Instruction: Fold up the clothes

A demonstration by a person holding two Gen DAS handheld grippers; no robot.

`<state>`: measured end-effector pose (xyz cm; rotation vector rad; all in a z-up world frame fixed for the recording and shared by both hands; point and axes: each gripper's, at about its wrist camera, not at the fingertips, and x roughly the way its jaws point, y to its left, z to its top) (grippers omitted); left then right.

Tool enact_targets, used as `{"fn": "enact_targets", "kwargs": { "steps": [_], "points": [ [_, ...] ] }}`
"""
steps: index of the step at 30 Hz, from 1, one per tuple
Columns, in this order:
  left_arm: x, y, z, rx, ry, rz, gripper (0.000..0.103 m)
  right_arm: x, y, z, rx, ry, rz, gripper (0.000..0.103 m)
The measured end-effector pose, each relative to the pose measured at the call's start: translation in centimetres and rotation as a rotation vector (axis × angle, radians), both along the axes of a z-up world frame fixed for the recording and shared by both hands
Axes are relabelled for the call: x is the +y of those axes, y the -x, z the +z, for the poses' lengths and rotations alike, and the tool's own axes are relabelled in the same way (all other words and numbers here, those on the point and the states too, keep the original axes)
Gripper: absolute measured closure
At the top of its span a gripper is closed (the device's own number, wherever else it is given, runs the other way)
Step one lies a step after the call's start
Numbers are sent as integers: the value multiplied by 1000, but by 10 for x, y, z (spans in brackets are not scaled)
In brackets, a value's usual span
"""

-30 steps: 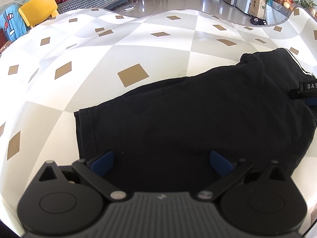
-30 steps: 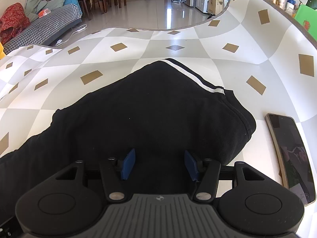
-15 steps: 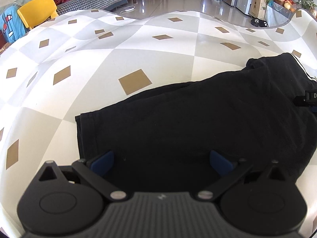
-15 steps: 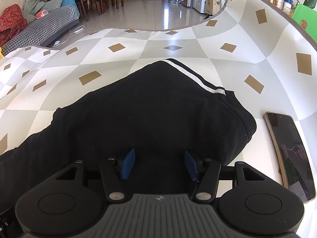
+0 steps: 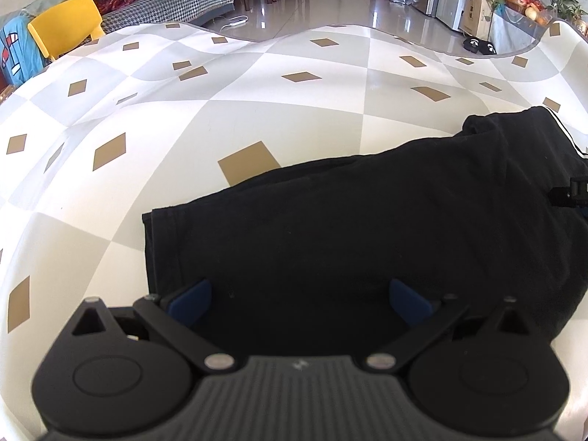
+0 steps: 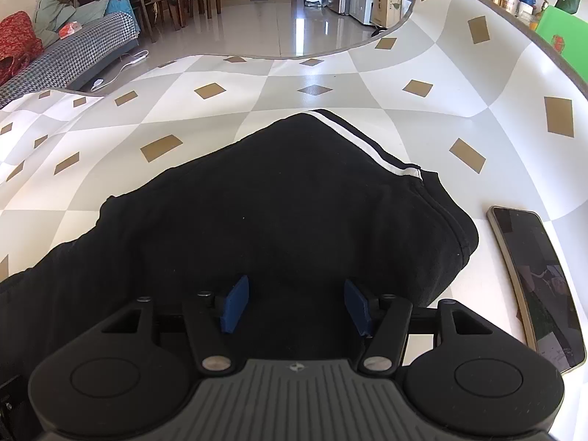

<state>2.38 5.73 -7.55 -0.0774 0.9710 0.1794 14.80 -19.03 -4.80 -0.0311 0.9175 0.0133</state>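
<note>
Over the black garment [image 6: 279,213], the right gripper [image 6: 296,307] is opening, empty; the left gripper [image 5: 299,303] gapes wide.

**Around my work surface**

A phone [image 6: 538,286] lies at my four o'clock on the checked tablecloth [image 5: 257,110]. At eleven o'clock I see a yellow chair [image 5: 66,24], with a houndstooth sofa [image 5: 176,2] just beyond it.

Bright daylight, glare on the far floor, fisheye-warped edges, sharp focus
</note>
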Motion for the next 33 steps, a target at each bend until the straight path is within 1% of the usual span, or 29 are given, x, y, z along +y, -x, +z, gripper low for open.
{"fn": "enact_targets", "kwargs": {
  "steps": [19,29,33],
  "points": [
    [10,-26,0,6,0,-41,0,3,-3,-1,-13,5,-15,43],
    [19,-46,1,19,0,-81,0,5,2,-3,-12,15,31,40],
    [23,-52,1,24,-1,-100,0,7,8,-3,-11,33,62,39]
  ]
}}
